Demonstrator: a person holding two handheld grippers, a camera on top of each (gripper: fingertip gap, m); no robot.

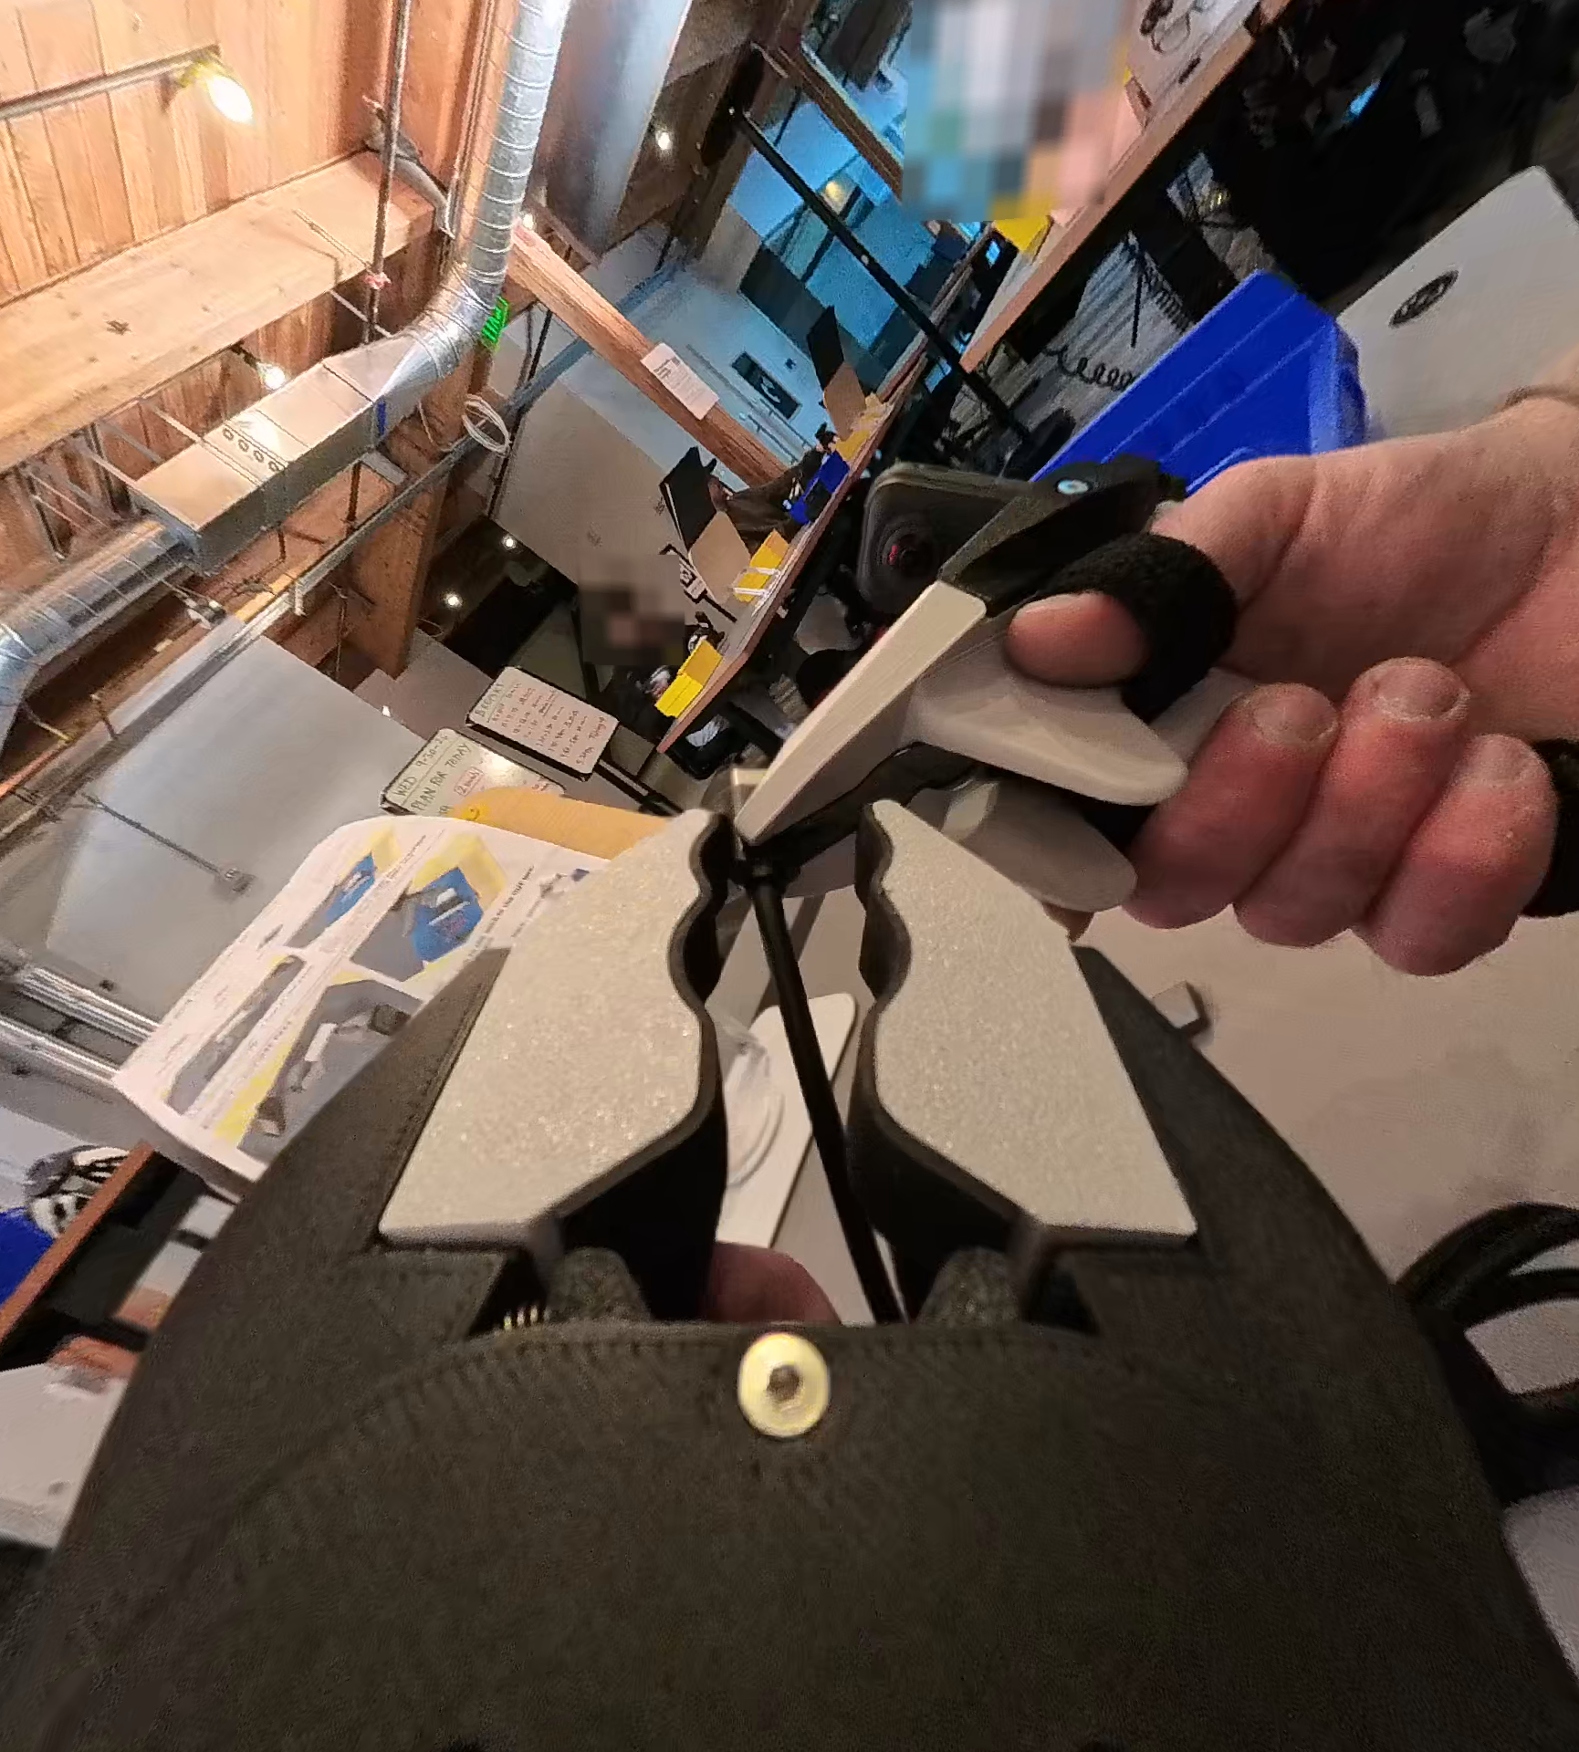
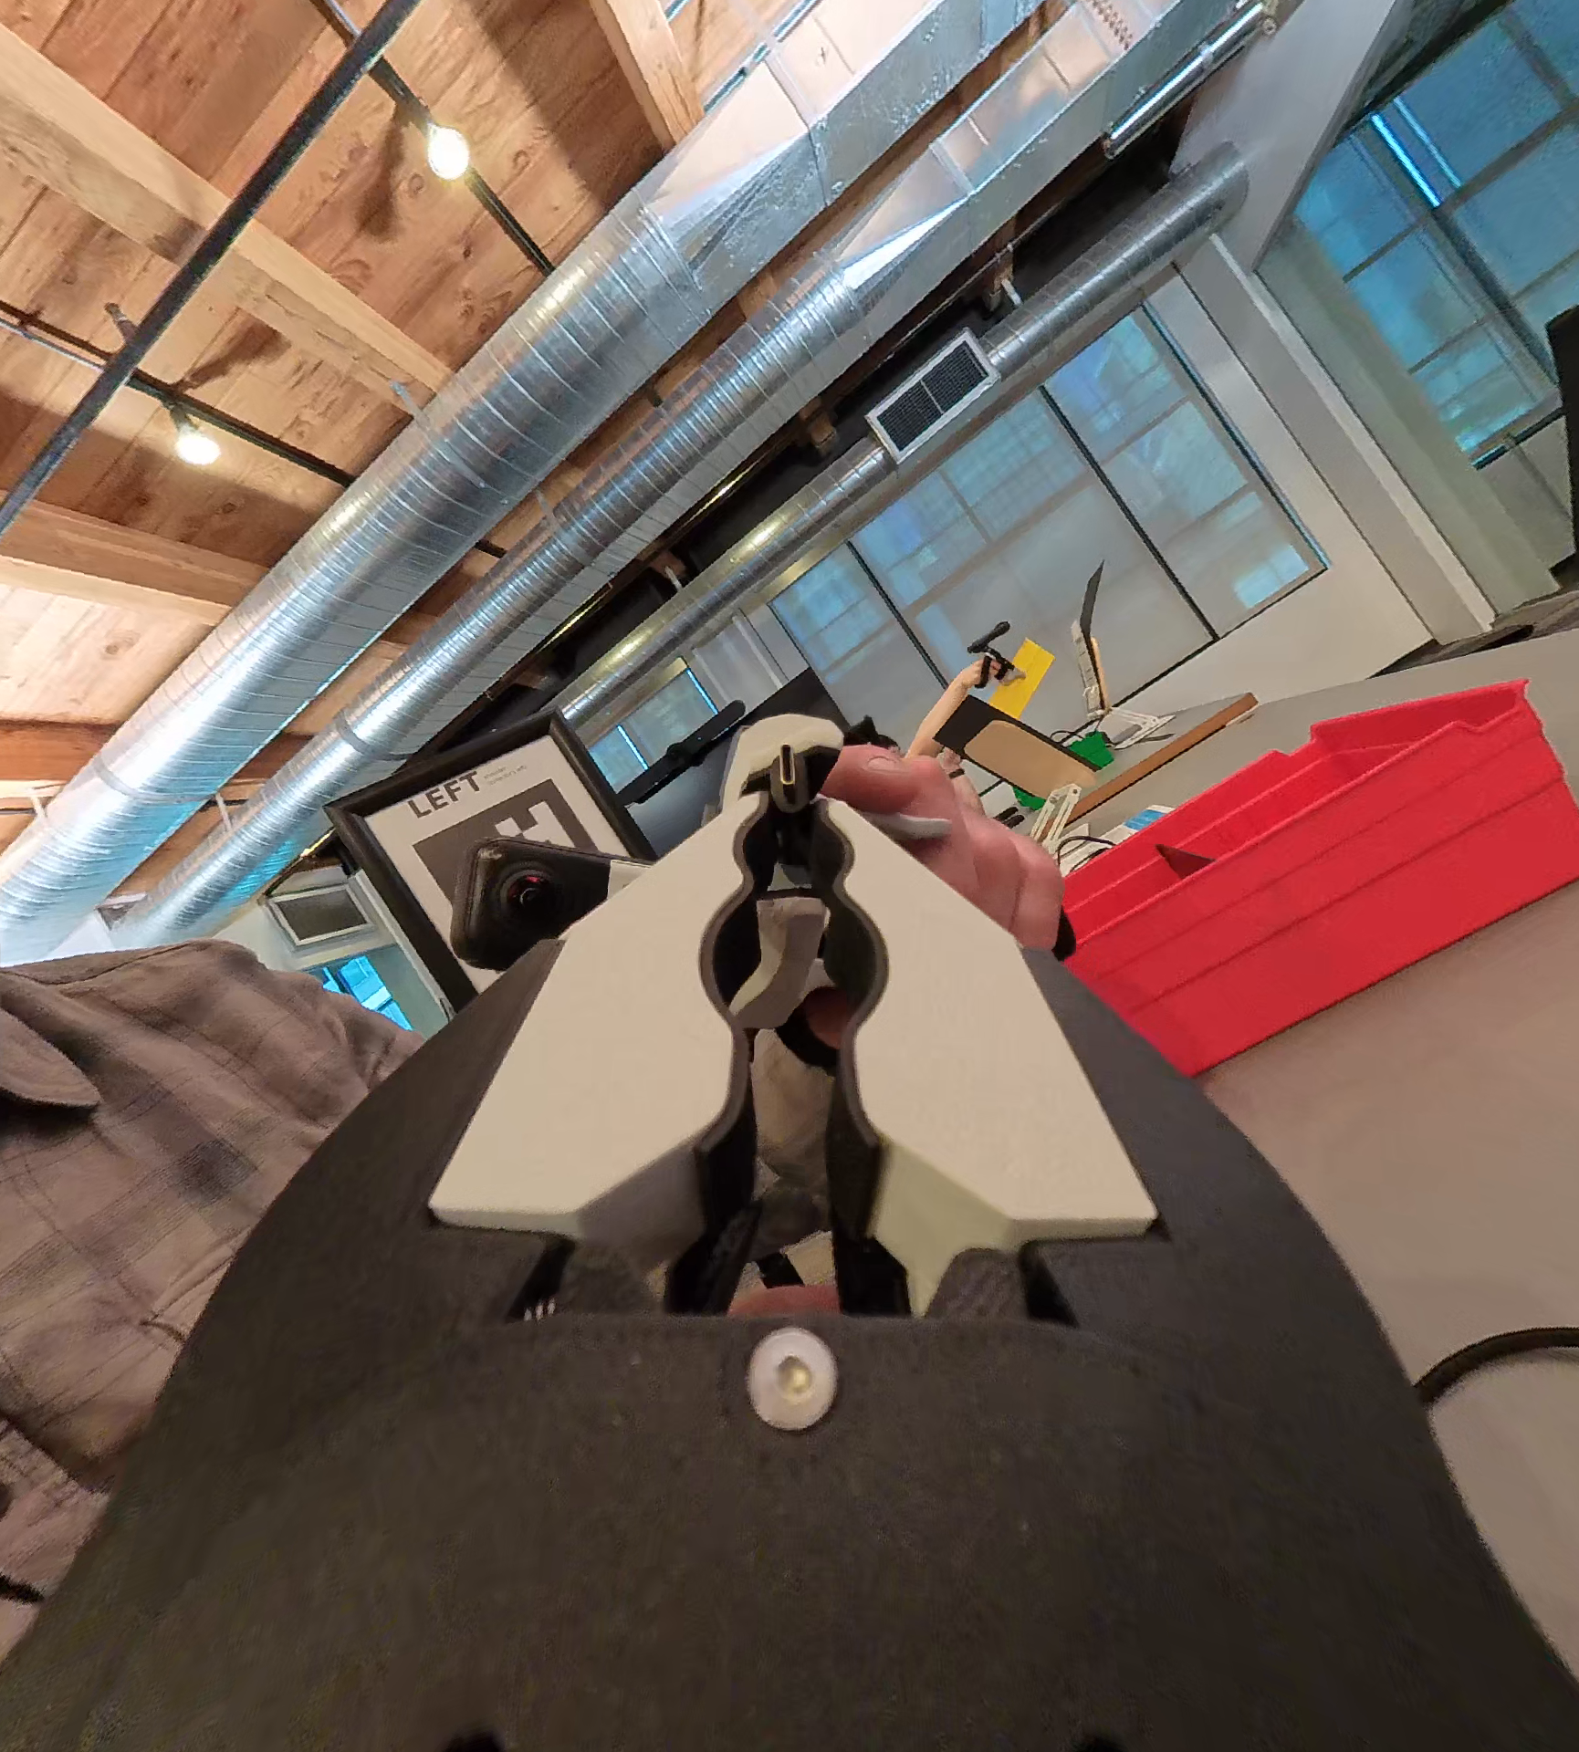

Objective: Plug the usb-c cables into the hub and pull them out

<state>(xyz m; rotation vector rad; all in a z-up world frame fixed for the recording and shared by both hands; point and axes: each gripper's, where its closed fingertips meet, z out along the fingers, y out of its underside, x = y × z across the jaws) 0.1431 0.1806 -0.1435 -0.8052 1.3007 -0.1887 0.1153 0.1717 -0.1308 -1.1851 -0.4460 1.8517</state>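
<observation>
Grey tabletop [image 2: 1393, 1185] under a timber ceiling with silver ducts [image 2: 501, 493]; both cameras tilted up.

Left gripper [image 1: 790, 844]: fingers [image 1: 568, 1033] apart, moderate gap. A black cable [image 1: 800, 1024] runs up through that gap, not pinched by them as far as I can see.

Right gripper [image 2: 790, 815]: fingers closed down to a narrow slit, clamping the usb-c plug [image 2: 784, 770] at the very tips. Metal connector end sticks out past the tips, opening facing the camera. In the left wrist view the same right gripper [image 1: 743, 825] comes in from the right, held by a hand [image 1: 1393, 702], its tip right at the top end of the cable, touching the left finger's tip.

Hub: can't pick it out in either view.

Relative to the right gripper: red tray [image 2: 1317, 882] to the right on the table, left-hand camera [image 2: 520, 901] just left.
</observation>
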